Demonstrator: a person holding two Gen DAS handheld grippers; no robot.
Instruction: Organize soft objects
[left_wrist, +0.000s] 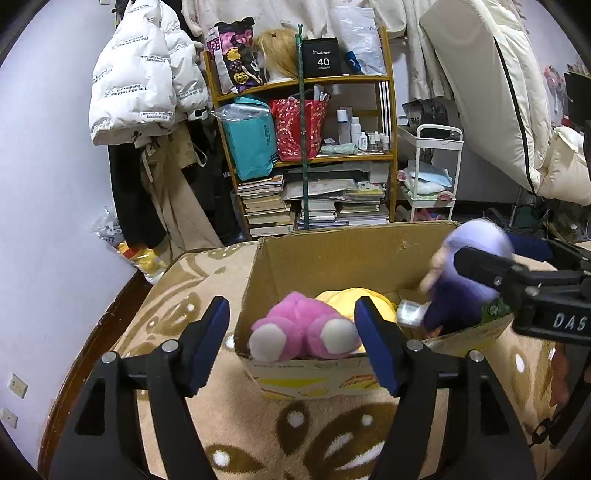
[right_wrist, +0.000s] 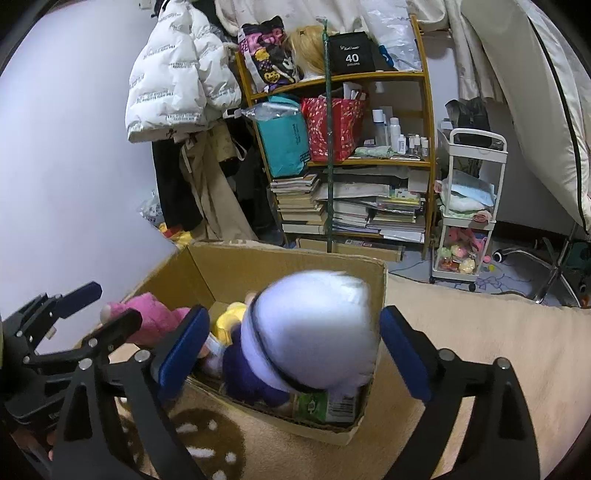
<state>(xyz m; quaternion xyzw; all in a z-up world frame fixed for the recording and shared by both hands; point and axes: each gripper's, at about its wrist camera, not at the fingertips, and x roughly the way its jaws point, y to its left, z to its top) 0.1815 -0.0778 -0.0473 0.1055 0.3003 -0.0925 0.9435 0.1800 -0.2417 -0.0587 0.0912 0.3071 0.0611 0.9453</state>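
Note:
An open cardboard box (left_wrist: 332, 254) stands on a beige patterned blanket. Inside lie a pink plush toy (left_wrist: 303, 325) and a yellow plush (left_wrist: 362, 299). A purple and lavender doll (right_wrist: 310, 332), blurred, drops into the box's right side between my right gripper's (right_wrist: 295, 339) open fingers, touching neither. The doll (left_wrist: 465, 273) and the right gripper (left_wrist: 517, 284) also show in the left wrist view. My left gripper (left_wrist: 291, 339) is open and empty over the box's near wall, just in front of the pink plush. The left gripper (right_wrist: 99, 306) shows in the right wrist view beside the pink plush (right_wrist: 151, 317).
A wooden shelf (left_wrist: 306, 155) with books, bags and bottles stands behind the box. A white jacket (left_wrist: 144, 74) hangs at left. A white cart (right_wrist: 469, 206) with small toys stands at right. A green-labelled packet (right_wrist: 325, 406) lies in the box's near corner.

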